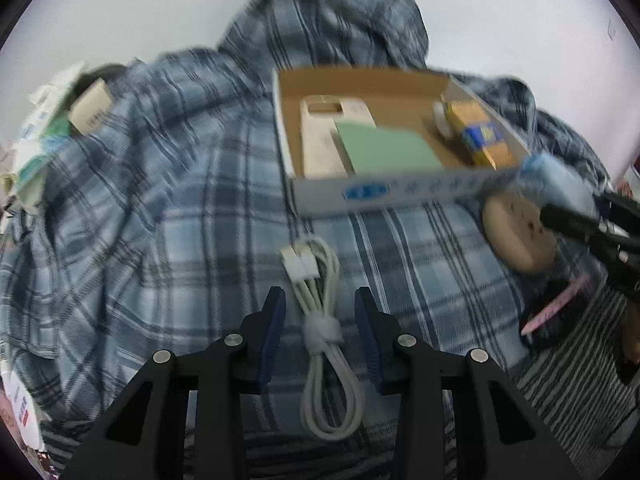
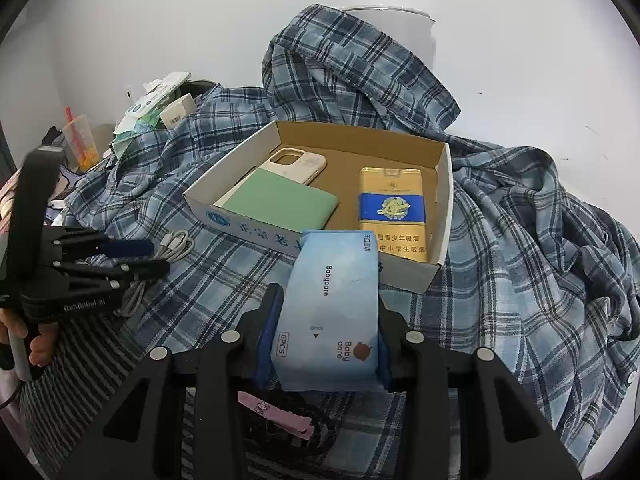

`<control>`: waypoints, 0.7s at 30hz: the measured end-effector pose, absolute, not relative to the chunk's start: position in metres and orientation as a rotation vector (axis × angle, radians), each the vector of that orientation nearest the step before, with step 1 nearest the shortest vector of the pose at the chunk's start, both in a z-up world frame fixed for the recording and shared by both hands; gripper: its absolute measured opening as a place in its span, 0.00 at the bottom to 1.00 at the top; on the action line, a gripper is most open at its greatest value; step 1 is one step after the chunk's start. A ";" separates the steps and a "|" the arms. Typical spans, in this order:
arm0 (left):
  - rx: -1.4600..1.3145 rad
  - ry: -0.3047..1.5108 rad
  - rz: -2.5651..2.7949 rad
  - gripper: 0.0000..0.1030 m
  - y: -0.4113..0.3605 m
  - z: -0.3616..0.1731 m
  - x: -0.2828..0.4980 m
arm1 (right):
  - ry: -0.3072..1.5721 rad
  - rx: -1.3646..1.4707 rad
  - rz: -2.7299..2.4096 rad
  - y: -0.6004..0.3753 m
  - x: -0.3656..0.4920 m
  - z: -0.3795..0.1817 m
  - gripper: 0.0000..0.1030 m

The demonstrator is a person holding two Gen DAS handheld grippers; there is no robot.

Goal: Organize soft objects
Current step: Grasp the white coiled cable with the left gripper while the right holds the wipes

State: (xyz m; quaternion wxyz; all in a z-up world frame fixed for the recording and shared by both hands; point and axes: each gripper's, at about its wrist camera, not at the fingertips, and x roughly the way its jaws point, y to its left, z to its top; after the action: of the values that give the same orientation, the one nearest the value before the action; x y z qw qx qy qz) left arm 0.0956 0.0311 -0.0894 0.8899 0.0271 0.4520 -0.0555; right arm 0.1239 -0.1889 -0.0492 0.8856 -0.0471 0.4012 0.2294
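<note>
A coiled white cable (image 1: 320, 320), bound by a strap, lies on a blue plaid shirt (image 1: 160, 200). My left gripper (image 1: 320, 296) straddles the coil, with a gap between each blue pad and the cable, so it is open. In the right wrist view the left gripper (image 2: 158, 258) sits low at the left over the same cable (image 2: 176, 246). My right gripper (image 2: 326, 300) is shut on a blue pack of wipes (image 2: 332, 312), held just before the front wall of an open cardboard box (image 2: 444, 200). The box holds a phone case (image 2: 298, 164), a green notebook (image 2: 280, 206) and a yellow packet (image 2: 392, 208).
The plaid shirt (image 2: 520, 240) covers most of the surface and bunches up behind the box. Packets and a small carton (image 2: 160, 112) pile up at the far left beside a plastic cup (image 2: 80, 140). A pink hair clip (image 2: 276, 412) lies on striped fabric (image 2: 80, 360) near me.
</note>
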 end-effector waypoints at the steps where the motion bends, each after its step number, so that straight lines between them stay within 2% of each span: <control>1: 0.058 0.964 -0.127 0.37 0.030 -0.093 0.097 | 0.837 -0.100 0.477 -0.189 0.124 -0.050 0.38; 4: 0.076 0.997 -0.138 0.32 0.027 -0.098 0.099 | 0.836 -0.098 0.477 -0.189 0.125 -0.049 0.38; 5: 0.070 1.000 -0.140 0.22 0.027 -0.098 0.099 | 0.834 -0.096 0.478 -0.190 0.125 -0.049 0.38; 6: 0.063 1.000 -0.140 0.19 0.028 -0.098 0.100 | 0.834 -0.096 0.478 -0.190 0.125 -0.049 0.38; 14: 0.074 0.918 -0.128 0.19 0.028 -0.085 0.088 | 0.826 -0.091 0.478 -0.191 0.125 -0.049 0.38; 21: 0.050 0.675 -0.206 0.19 0.029 -0.051 0.059 | 0.701 -0.064 0.501 -0.194 0.113 -0.036 0.38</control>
State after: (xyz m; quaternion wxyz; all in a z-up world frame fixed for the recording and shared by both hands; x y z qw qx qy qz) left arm 0.0588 0.0293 -0.0505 0.9380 0.0244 0.3307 -0.1011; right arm 0.1125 -0.1940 -0.0363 0.9081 -0.0311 0.3396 0.2428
